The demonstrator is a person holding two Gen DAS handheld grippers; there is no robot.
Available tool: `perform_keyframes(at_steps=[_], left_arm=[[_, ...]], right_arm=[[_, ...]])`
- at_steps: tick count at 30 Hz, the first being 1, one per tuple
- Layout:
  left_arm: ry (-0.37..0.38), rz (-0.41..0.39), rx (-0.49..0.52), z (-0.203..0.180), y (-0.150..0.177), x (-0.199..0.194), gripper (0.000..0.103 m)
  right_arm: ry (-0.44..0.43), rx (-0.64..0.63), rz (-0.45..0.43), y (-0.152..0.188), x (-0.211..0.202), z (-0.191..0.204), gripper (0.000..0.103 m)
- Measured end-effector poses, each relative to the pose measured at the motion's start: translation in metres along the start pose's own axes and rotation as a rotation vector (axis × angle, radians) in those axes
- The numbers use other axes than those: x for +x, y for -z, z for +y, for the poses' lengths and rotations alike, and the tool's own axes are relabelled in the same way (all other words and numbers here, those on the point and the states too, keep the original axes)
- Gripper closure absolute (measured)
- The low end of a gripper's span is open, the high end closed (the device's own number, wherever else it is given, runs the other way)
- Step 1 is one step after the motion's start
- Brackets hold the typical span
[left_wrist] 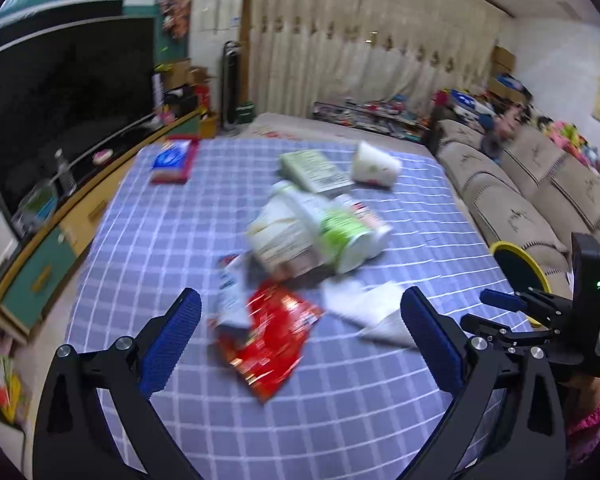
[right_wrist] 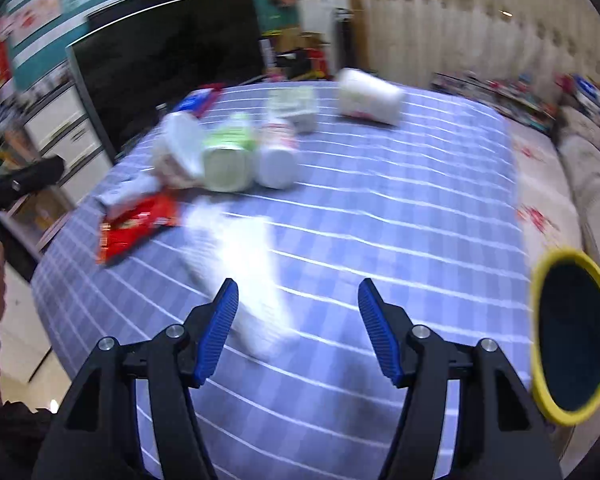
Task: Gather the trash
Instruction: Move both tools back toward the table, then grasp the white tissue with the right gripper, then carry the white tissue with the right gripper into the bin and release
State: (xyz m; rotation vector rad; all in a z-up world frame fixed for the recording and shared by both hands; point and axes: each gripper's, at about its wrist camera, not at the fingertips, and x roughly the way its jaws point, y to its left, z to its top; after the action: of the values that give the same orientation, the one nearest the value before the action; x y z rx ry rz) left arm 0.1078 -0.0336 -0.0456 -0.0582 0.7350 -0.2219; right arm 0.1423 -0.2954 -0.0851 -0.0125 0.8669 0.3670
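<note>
Currently, both grippers are hovering above the blue checked tablecloth (left_wrist: 188, 240). The left gripper (left_wrist: 300, 336) is standing spread wide and empty, ribbed blue pads facing a crinkled red foil wrapper (left_wrist: 274, 336). The right gripper (right_wrist: 298, 330) is standing spread and empty over a flat white paper sheet (right_wrist: 244, 256). Cylindrical plastic bottles (right_wrist: 252, 156) and a paper cup (right_wrist: 370, 96) are lying toppled farther back. A yellow-rimmed round bin (right_wrist: 572, 336) is standing at the table's right edge.

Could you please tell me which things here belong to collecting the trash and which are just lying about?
Job: red wrapper, white tissue, green-labelled bottle, paper cup, green carton, yellow-rimmed bin.
Lying about: television, sofa, curtains.
</note>
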Motion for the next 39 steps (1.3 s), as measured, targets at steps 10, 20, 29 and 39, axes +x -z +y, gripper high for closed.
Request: perform_keyframes(at_steps=[10, 20, 29, 39], left_arm=[[0.035, 0.014, -0.032, 0.017, 0.014, 0.003, 0.005], [0.053, 0.032, -0.046, 0.013, 0.016, 0.012, 0.005], [0.056, 0.051, -0.052, 0.012, 0.02, 0.021, 0.005], [0.058, 0.054, -0.035, 0.007, 0.022, 0.023, 0.005]], right_arm=[[-0.001, -0.064, 0.1, -0.016, 0.046, 0.028, 0.044], [0.016, -0.092, 0.134, -0.015, 0.063, 0.034, 0.052], [-0.032, -0.093, 0.112, -0.008, 0.052, 0.041, 0.093], [0.021, -0.002, -0.007, -0.012, -0.001, 0.008, 0.093]])
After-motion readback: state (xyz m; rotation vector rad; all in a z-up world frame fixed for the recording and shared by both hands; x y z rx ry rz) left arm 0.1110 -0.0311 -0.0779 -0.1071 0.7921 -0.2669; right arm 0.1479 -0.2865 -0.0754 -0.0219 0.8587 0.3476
